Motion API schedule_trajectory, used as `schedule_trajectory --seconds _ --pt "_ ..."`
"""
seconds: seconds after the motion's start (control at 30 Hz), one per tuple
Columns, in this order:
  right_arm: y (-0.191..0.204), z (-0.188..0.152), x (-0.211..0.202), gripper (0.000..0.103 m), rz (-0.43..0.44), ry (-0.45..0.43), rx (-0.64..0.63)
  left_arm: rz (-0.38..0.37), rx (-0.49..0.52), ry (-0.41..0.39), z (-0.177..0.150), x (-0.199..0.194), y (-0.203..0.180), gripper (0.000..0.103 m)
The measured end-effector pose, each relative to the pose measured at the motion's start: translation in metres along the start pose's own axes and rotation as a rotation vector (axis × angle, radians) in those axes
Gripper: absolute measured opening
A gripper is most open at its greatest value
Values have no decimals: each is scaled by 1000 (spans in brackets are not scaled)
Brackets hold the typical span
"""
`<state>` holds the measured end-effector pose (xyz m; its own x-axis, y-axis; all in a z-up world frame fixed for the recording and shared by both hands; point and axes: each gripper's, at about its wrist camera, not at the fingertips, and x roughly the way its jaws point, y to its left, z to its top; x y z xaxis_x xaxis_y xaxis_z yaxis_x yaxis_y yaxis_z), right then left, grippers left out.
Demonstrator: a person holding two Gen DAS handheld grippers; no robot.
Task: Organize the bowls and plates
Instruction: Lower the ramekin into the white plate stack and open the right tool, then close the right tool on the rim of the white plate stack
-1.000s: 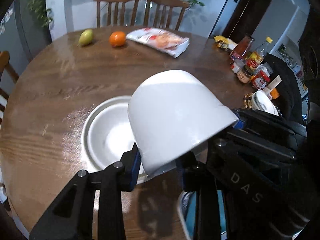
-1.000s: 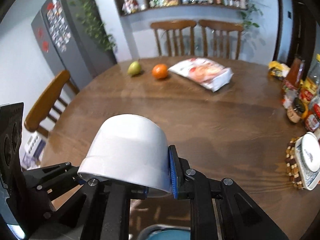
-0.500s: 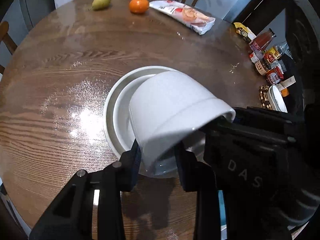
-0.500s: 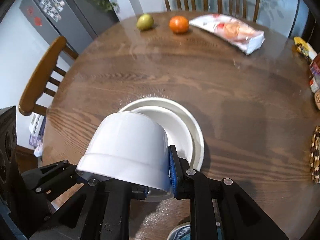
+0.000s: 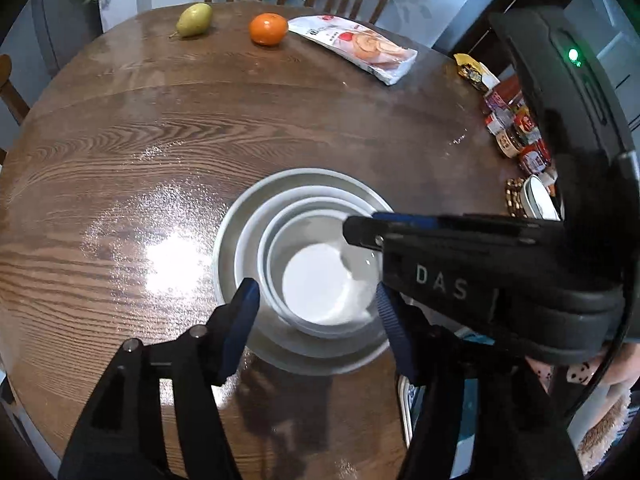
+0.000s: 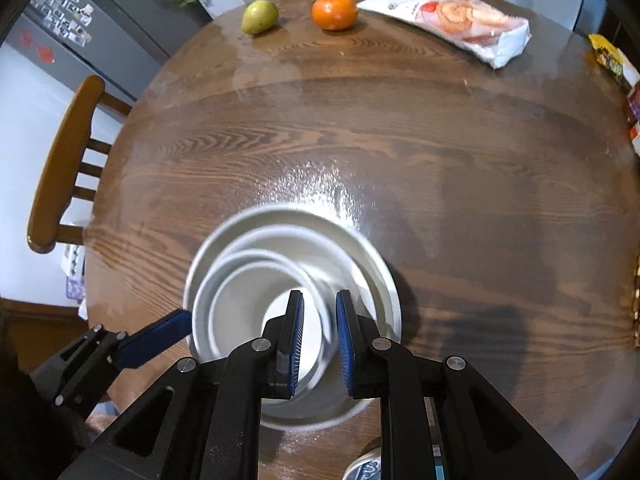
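Left claw (image 5: 316, 300) is opening off the bowl (image 5: 320, 276) nested in the plate (image 5: 228, 248), so right claw (image 6: 319, 324), pinching its 3 o'clock wall, should release gently too.

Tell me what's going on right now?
Left gripper opening, clear of white bowl. Right gripper shut on its rim. Bowl nested in plate. Nothing blocking.
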<state>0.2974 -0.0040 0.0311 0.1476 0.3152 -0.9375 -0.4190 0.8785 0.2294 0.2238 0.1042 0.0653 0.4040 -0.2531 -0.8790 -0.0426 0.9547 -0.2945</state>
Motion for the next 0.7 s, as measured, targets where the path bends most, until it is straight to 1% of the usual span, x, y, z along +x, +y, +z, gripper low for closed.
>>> schedule_trajectory --seconds 0.17,0.23,0.27,0.3,0.33,0.37,0.4,0.5,0.7 --pt "0 -1 -16 20 -18 -51 -12 67 -3 -58 -6 -10 8 67" --pt "-3 -4 -28 26 -20 -78 -11 68 -16 -85 -8 -16 14 70" --pt "-4 -4 -30 35 -17 -88 -8 65 -20 -96 -8 -18 16 71" --pt "-6 -5 -36 48 -11 -106 -4 62 -24 -107 -7 -19 17 74" --pt "-8 -7 -41 54 -5 -125 -3 57 -30 -121 -8 -22 19 78" --pt "-9 -8 -44 65 3 -142 -3 50 -37 -136 -10 -24 22 79" --pt "-11 -11 -47 71 14 -160 -1 44 -38 -145 -11 -25 24 80" --pt "-18 -15 -47 76 39 -174 19 29 -45 -152 -13 -19 30 81" --pt "-29 -17 -17 77 95 -116 63 13 -62 -100 -12 10 32 81"
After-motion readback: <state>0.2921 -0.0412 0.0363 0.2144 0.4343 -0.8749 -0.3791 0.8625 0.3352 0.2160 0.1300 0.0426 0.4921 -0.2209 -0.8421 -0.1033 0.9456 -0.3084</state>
